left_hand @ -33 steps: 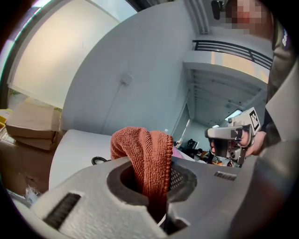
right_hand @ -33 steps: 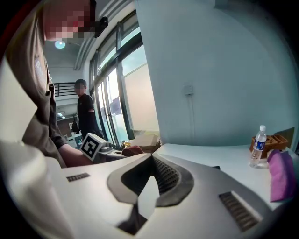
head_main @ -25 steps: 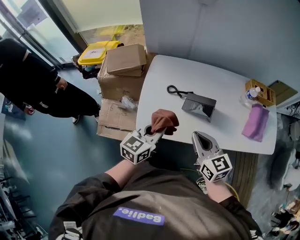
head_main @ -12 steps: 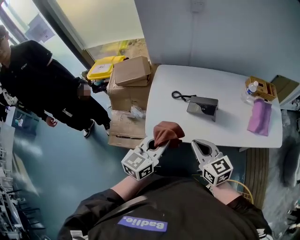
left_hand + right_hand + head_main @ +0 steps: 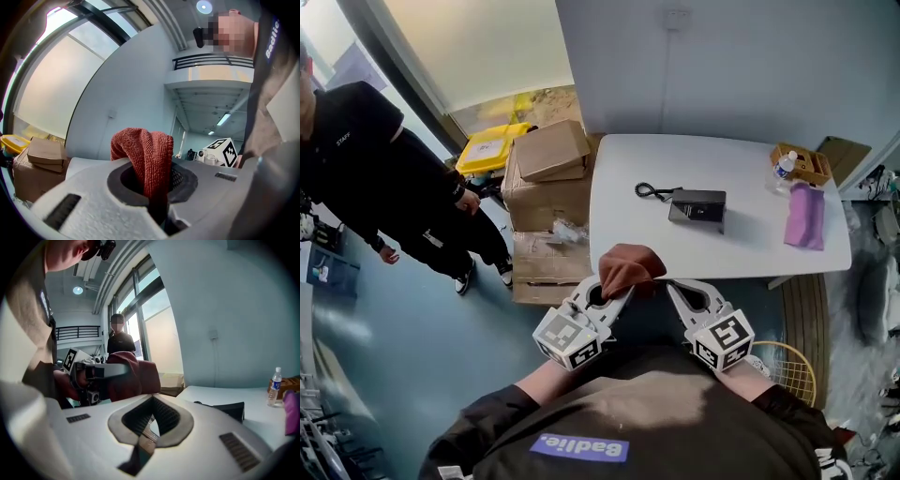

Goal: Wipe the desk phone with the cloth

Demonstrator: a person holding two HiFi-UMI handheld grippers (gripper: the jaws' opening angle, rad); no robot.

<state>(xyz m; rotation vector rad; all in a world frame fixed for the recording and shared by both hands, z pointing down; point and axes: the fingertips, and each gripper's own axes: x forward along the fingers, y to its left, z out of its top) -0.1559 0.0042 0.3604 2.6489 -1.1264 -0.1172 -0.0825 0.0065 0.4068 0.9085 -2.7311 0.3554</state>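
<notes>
A white table [image 5: 750, 246] stands against a pale grey-blue wall [image 5: 750, 66] on a blue-grey floor [image 5: 384, 347]. Stacked cardboard boxes [image 5: 546, 164] sit just beside its left end. Tall windows [image 5: 154, 324] admit daylight, and a round ceiling light [image 5: 204, 6] is lit.

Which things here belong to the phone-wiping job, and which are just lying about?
Job: desk phone on the table; red-brown cloth, held in the left tongs.
Lying about: purple cloth, water bottle, wooden tray, cardboard boxes, yellow bin.
</notes>
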